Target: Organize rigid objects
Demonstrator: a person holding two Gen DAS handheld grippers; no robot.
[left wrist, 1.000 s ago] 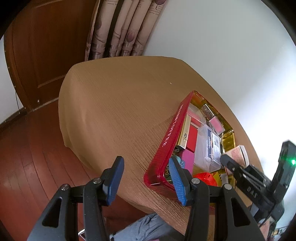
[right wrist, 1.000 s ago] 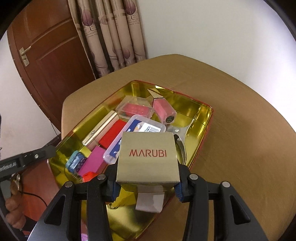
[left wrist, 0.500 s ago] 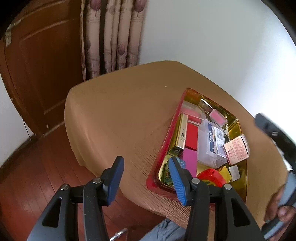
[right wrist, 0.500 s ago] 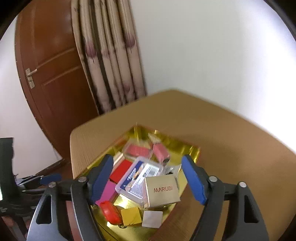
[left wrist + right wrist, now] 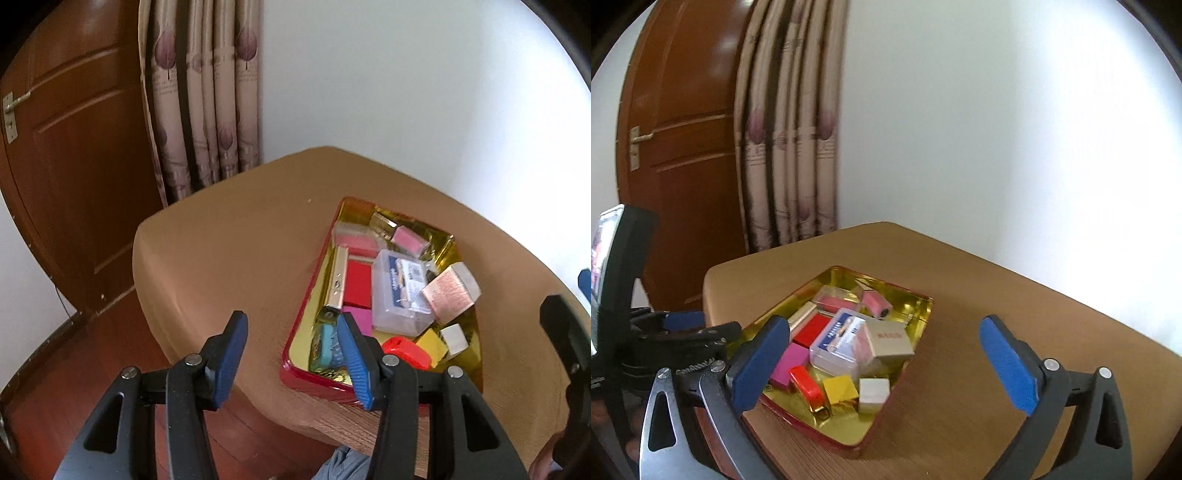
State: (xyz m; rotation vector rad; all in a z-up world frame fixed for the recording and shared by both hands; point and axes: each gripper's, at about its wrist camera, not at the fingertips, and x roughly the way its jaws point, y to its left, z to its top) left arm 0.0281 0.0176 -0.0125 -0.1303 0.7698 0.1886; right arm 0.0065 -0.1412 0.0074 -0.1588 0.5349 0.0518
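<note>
A: Nearest the tin's front edge, what are the grippers doing?

B: Right gripper [image 5: 882, 365] hangs above the table [image 5: 979, 332], just right of the tin's [image 5: 846, 441] near corner. Jaws wide and opening, nothing between the pads. Left gripper [image 5: 291, 354] sits off the tin's near-left corner, jaws partly apart, empty. Its right blue pad overlaps the tin's front rim in the left wrist view; can't tell if it touches.

A: Contents, front of the tin first?

B: Front row: teal box [image 5: 325, 347] at the near-left corner, then a red clip-like piece [image 5: 807, 386], a yellow block [image 5: 840, 387] and a small white cube [image 5: 873, 393] beside it. Magenta block [image 5: 790, 363] just behind the red piece.

A: Middle?

B: Clear plastic case [image 5: 838, 345] with a printed label, lying flat. Beige carton [image 5: 890, 341] leans tilted against the case's right side, resting partly on it. Red flat box [image 5: 812, 330] left of the case, gold bar [image 5: 338, 282] along the tin's left wall.

A: Back of the tin?

B: Pink-filled clear box [image 5: 831, 302] and a pink tube-shaped item [image 5: 877, 302] near the far wall. Everything is inside the tin; the tin is red outside, gold inside.

A: Beyond it?

B: Bare tan tabletop, then a patterned curtain [image 5: 790, 147], brown door [image 5: 683, 147] left of that, white wall [image 5: 997, 129] to the right.
</note>
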